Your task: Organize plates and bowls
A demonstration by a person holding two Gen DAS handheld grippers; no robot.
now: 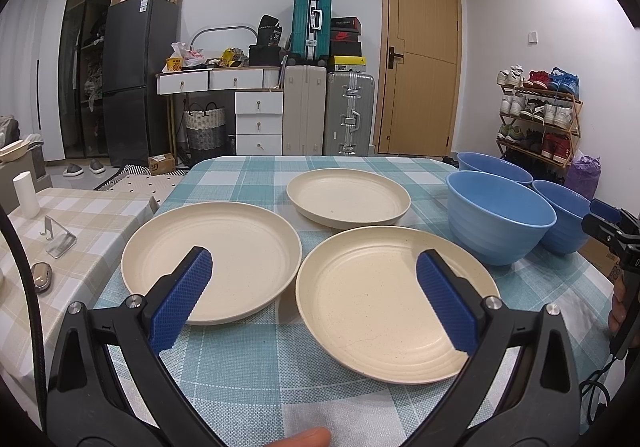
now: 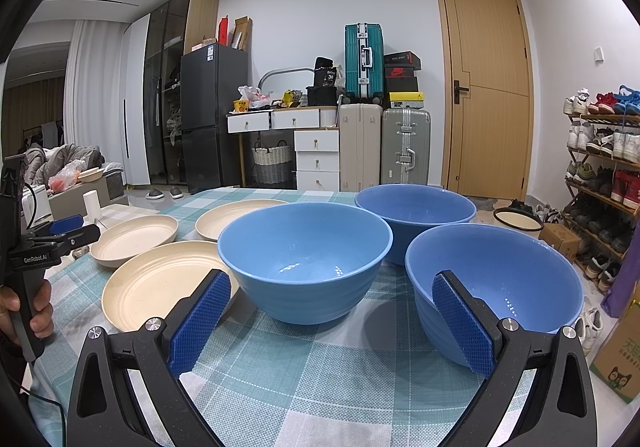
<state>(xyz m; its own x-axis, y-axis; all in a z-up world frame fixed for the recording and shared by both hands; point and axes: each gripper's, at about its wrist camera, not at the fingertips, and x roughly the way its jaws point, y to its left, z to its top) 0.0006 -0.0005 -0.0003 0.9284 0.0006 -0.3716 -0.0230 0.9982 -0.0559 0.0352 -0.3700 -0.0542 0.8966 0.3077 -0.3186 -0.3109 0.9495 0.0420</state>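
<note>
Both jaws wide open, nothing gripped. Left gripper (image 1: 314, 301) hangs over the near table edge, its blue pads above the two near plates, one pad over each; contact can't be judged from this angle. Right gripper (image 2: 331, 321) same state, empty, left pad in front of the near plate and centre bowl, right pad overlapping the right bowl's front wall; touching or not, can't tell.

Table (image 1: 248, 379) has a teal-and-white check cloth. Three cream plates on it, speckled, ribbed rings inside, raised rims, all upright and unstacked: left plate (image 1: 211, 262), near plate (image 1: 396, 305), far plate (image 1: 348, 197). Left and near plates sit just beside each other; the far one is behind the gap between them.

Three blue bowls to the right of the plates, glossy, ribbed outer walls, all upright, empty, unstacked: centre bowl (image 2: 304, 259), far bowl (image 2: 416, 213), right bowl (image 2: 494, 287). They cluster close together; centre bowl sits just beside the near plate.

Each gripper shows in the other's view at the frame edge, held by a hand on its black handle.

Side table (image 1: 92, 215) to the left with a beige check cloth, carrying a white cylinder (image 1: 26, 194) and a small metal stand (image 1: 60, 239)
</note>
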